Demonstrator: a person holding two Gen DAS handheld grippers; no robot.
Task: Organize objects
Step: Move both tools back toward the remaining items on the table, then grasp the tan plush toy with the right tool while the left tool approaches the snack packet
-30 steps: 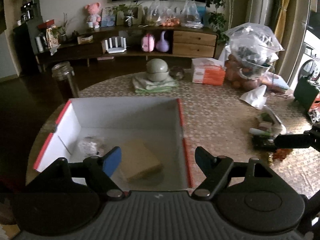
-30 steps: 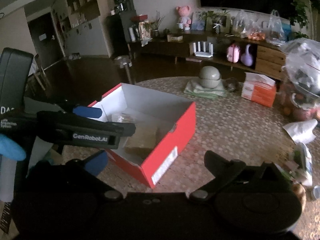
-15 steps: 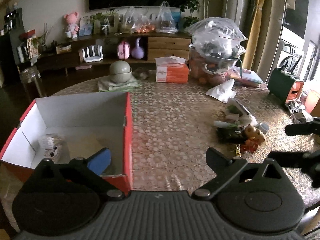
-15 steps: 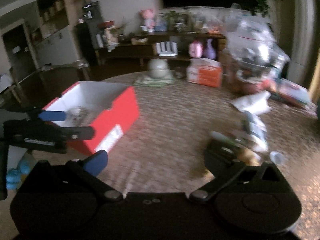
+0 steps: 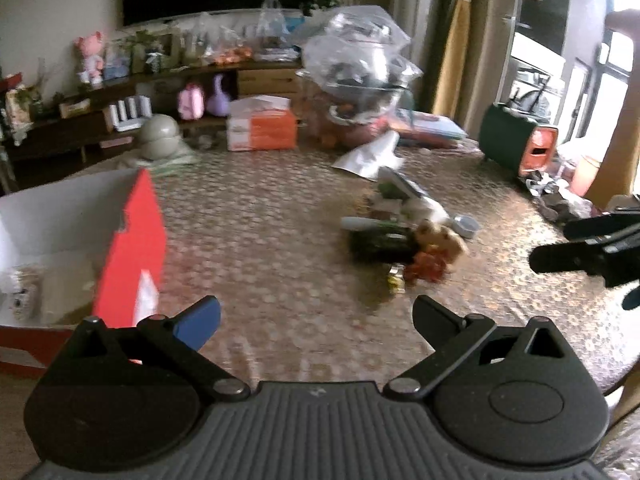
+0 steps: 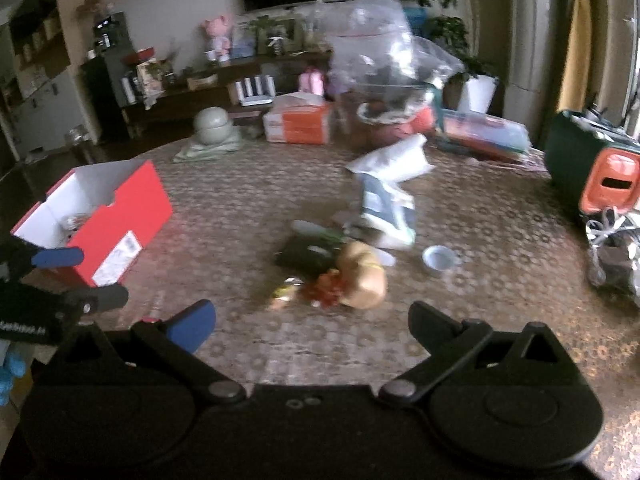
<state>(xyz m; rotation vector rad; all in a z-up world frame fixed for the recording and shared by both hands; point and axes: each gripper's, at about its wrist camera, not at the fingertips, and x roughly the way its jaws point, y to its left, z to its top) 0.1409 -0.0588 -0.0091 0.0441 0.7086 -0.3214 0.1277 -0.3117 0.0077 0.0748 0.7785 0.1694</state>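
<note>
Ahead of both hand-held grippers, on the worktop [image 6: 248,208]: jumbled pile [image 6: 344,268] of small items. Left of left hand-held gripper [image 5: 316,316]: red box [image 5: 132,240]. Left just opened wide, released, empty; right hand-held gripper [image 6: 312,320] spread, empty too.

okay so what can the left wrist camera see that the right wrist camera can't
Only the left wrist view shows the right gripper coming in from its right edge, its fingers apart and nothing between them.

Only the right wrist view shows the left gripper at its left edge, plus the dark cabinet by the far wall.

Both show the red box with its white inside, the small pile of loose items mid-table, the orange tissue box, the clear plastic bag and the patterned table.
</note>
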